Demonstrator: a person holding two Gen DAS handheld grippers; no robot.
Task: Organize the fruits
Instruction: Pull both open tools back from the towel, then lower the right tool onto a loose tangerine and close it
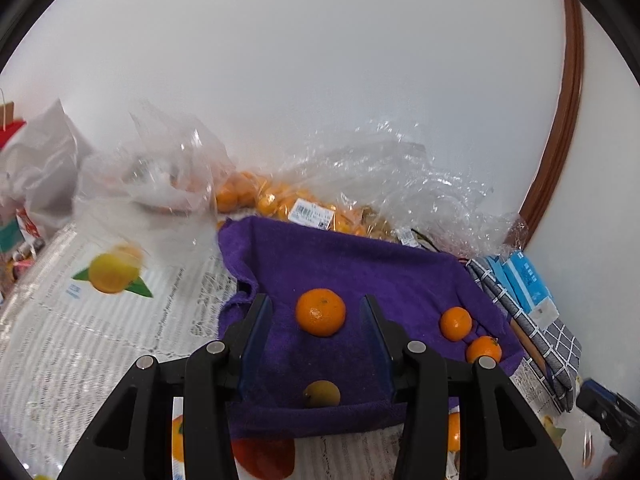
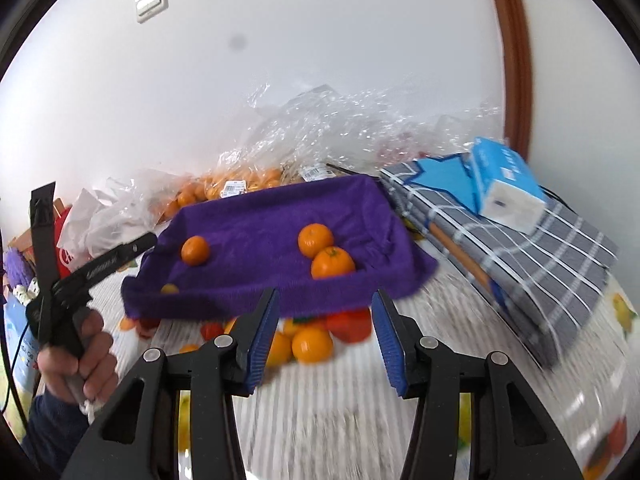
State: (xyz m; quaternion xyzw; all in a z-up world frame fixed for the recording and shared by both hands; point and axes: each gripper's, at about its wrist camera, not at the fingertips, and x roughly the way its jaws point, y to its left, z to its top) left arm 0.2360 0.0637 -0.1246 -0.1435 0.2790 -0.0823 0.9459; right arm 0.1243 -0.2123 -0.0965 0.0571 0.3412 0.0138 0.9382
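Showing a picking step: the empty left gripper [image 1: 316, 316], jaws wide, is held over the large orange [image 1: 320, 312] at the purple towel's [image 1: 400, 280] centre, so lowering and closing are judged next, while the right gripper [image 2: 325, 312], also wide and empty, is kept before the towel's near edge.

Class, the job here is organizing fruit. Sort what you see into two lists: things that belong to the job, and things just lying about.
Belongs to the job:
purple-lined tray
large orange
two smaller oranges
yellowish fruit
bagged oranges

Just lying about:
tissue pack
checked cloth
white bag

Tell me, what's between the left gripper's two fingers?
In the left wrist view, one tangerine on the purple towel sits between the left gripper fingers, untouched.
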